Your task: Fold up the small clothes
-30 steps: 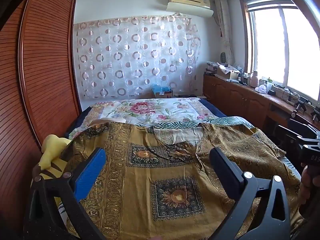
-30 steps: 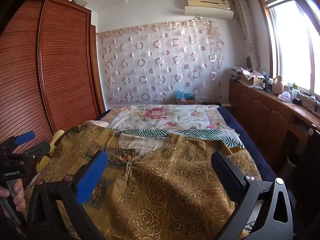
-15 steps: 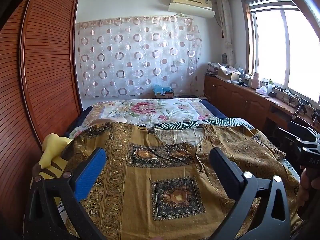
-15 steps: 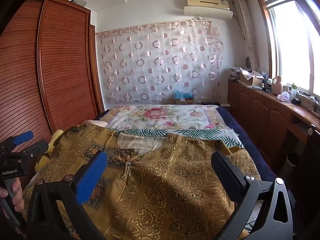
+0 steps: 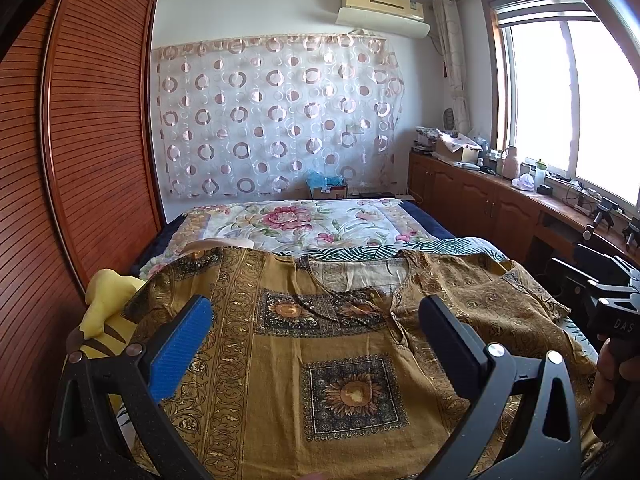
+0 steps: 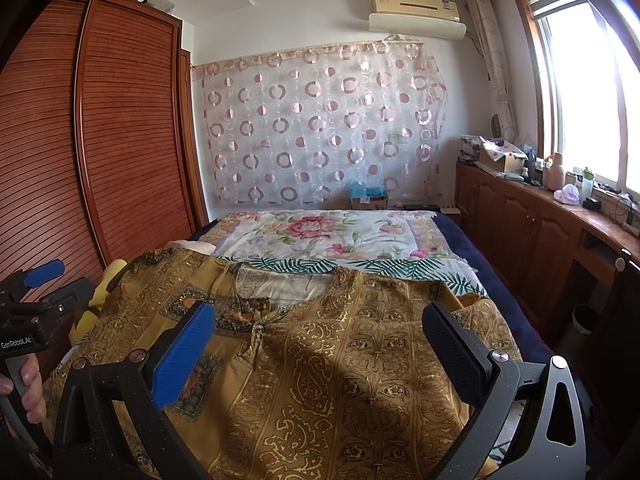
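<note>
A mustard-brown patterned shirt (image 5: 320,344) with sunflower squares lies spread flat on the bed, neckline away from me; it also shows in the right wrist view (image 6: 340,360). My left gripper (image 5: 316,344) hovers open above the shirt's left-middle, holding nothing. My right gripper (image 6: 316,348) hovers open above the shirt's right half, holding nothing. Each gripper shows at the edge of the other's view: the right one (image 5: 608,300), the left one (image 6: 36,292).
A floral quilt (image 5: 312,224) covers the far bed. A yellow plush toy (image 5: 104,316) lies at the shirt's left edge by the slatted wooden wardrobe (image 5: 80,160). A wooden cabinet counter (image 6: 560,216) with clutter runs along the right under the window.
Both views have tilted up very slightly. The shirt lies unchanged and both grippers stay open.
</note>
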Available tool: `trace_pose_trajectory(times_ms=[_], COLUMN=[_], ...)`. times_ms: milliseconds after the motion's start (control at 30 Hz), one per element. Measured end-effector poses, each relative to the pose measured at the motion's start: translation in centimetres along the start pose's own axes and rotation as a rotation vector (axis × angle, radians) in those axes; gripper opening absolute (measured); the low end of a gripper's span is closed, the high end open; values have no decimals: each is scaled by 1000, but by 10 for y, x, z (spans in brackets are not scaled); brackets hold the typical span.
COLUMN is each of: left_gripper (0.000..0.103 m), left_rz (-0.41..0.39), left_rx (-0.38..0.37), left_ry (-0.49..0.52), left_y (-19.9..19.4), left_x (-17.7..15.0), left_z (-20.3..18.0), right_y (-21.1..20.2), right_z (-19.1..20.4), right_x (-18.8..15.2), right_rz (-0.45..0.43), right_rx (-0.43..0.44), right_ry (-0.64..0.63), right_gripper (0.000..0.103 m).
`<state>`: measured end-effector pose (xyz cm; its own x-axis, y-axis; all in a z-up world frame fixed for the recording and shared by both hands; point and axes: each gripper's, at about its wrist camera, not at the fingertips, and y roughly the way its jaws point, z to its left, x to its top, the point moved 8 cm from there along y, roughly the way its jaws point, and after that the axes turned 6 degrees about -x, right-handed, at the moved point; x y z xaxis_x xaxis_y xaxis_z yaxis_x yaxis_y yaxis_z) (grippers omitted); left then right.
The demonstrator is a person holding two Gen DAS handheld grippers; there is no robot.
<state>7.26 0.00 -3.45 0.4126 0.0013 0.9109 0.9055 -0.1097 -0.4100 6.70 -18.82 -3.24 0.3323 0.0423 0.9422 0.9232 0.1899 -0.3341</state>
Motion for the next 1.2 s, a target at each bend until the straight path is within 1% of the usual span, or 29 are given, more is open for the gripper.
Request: trace_pose_trajectory(times_ms=[700,1200], left_gripper=[103,103], left_rz=[-20,-20], left_rx=[2,2], left_ry=[5,6], left_y=[-11,-11], left_x=[14,13], left_z=[-1,-1], right_y=[0,-1], right_z=[1,2], right_x=[1,2], right_rz=[-1,-4], right_rx=[-3,1], right_ry=[-2,-4], right_gripper=[103,103])
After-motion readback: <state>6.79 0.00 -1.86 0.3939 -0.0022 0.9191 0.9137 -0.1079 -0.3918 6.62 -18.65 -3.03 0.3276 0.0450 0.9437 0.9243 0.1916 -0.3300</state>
